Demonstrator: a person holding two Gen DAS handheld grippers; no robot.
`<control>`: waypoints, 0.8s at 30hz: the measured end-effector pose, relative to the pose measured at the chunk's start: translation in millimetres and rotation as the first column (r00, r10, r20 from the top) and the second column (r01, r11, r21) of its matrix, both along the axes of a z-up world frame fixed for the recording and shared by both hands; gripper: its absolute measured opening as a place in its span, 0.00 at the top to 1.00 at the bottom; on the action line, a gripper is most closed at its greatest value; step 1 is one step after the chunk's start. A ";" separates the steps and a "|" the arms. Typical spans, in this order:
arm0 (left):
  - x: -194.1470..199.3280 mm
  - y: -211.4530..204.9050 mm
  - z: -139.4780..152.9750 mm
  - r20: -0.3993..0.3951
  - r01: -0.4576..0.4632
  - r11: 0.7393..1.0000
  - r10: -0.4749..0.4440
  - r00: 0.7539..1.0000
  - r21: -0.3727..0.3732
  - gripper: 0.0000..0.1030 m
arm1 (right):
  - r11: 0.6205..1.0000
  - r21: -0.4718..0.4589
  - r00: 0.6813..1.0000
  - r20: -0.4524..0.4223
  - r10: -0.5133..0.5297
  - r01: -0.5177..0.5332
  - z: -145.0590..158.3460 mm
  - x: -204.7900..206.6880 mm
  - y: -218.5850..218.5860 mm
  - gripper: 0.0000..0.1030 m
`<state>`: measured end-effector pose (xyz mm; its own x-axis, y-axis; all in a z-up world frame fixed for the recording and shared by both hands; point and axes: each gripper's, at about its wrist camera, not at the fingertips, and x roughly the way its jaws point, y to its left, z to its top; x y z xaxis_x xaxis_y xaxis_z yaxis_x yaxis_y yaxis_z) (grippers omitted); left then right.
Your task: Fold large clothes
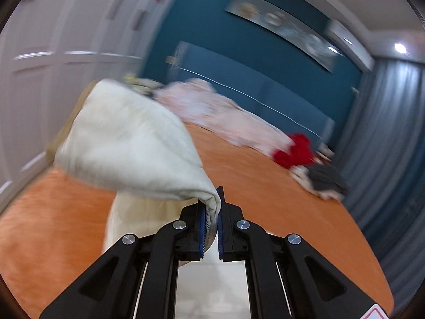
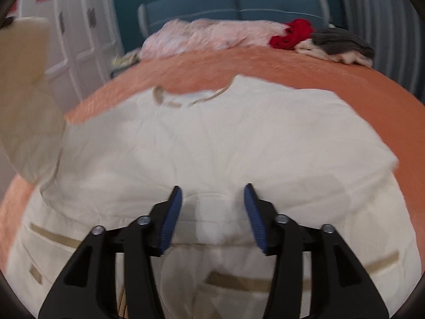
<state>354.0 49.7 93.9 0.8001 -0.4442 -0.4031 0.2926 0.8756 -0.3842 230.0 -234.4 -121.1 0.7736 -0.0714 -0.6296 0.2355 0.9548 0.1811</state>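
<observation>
A large cream padded jacket (image 2: 212, 143) with tan trim lies spread on the orange bed cover (image 2: 265, 63). My left gripper (image 1: 212, 210) is shut on a fold of the cream jacket (image 1: 127, 143), lifted above the bed, and the cloth hangs away from the jaws to the left. In the right wrist view that raised part (image 2: 26, 101) shows at the left edge. My right gripper (image 2: 212, 194) hovers over the jacket's near middle, its jaws apart and the blue pads (image 2: 172, 218) touching no cloth.
At the head of the bed lie a pale pink garment (image 2: 207, 37), a red garment (image 2: 292, 34) and a grey one (image 2: 342, 42). A blue headboard (image 2: 233, 2) stands behind, white cupboard doors (image 2: 79, 34) at the left and grey curtains (image 2: 379, 21) at the right.
</observation>
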 end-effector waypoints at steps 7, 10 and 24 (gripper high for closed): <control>-2.0 -136.4 -87.4 -0.247 0.220 0.974 -0.202 0.948 0.049 0.87 | 0.968 0.235 0.993 0.054 -0.105 0.089 5.2 -48.9 -42.9 0.44; -7.2 -150.4 -135.7 -0.360 0.254 0.967 -0.232 0.904 0.016 0.68 | 0.954 0.284 0.993 0.052 -0.109 0.090 5.3 -57.9 -53.1 0.41; 10.0 41.6 -191.9 -0.529 -0.116 0.958 -0.043 0.848 -0.263 0.48 | 0.982 0.186 0.994 0.094 -0.057 0.038 48.5 -21.9 -77.3 0.19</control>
